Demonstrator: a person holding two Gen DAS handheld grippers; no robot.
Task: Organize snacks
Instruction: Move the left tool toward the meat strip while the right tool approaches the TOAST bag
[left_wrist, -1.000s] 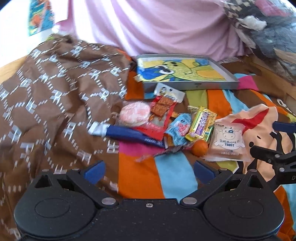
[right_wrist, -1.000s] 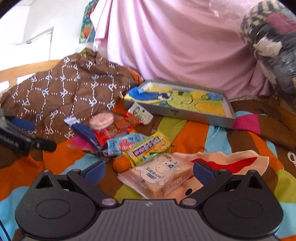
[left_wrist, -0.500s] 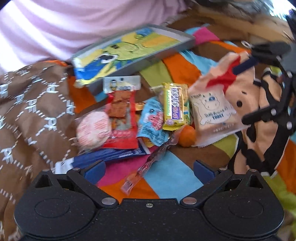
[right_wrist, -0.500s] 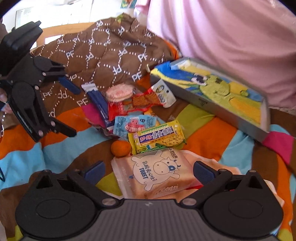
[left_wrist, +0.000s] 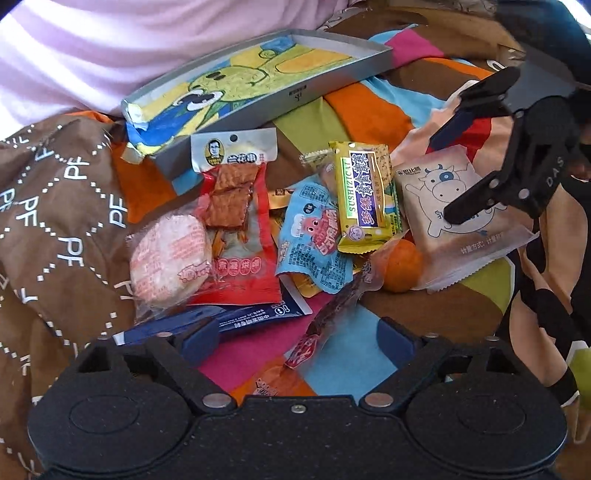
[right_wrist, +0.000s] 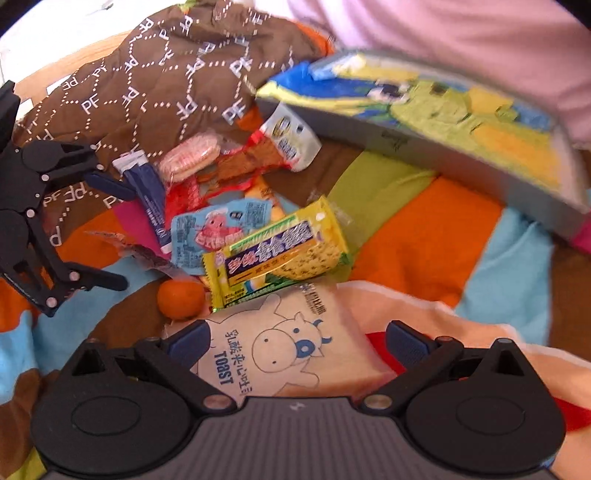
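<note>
A pile of snacks lies on a striped blanket in front of a grey tray (left_wrist: 295, 99) (right_wrist: 406, 147) with a cartoon lining. My left gripper (left_wrist: 297, 339) (right_wrist: 122, 238) is open low over the pile's near edge. A thin sausage stick (left_wrist: 332, 314) and a dark blue stick pack (left_wrist: 251, 317) lie between its fingers. My right gripper (right_wrist: 297, 341) (left_wrist: 445, 177) is open, straddling the cow-print toast pack (right_wrist: 288, 350) (left_wrist: 424, 192). Beside the toast are an orange (left_wrist: 400, 266), a yellow cracker pack (left_wrist: 364, 192), a light blue pack (left_wrist: 314, 236), a red tofu pack (left_wrist: 236, 236) and a pink round cake (left_wrist: 170, 254).
A brown quilted cloth (left_wrist: 55, 203) is bunched up left of the pile. A pink sheet (left_wrist: 110, 44) hangs behind the tray. The striped blanket (right_wrist: 424, 240) stretches bare between the pile and the tray's right end.
Both grippers have dropped closer to the pile. The right one has come down around the toast pack; the left has tilted down over the stick packs. Both stay open.
</note>
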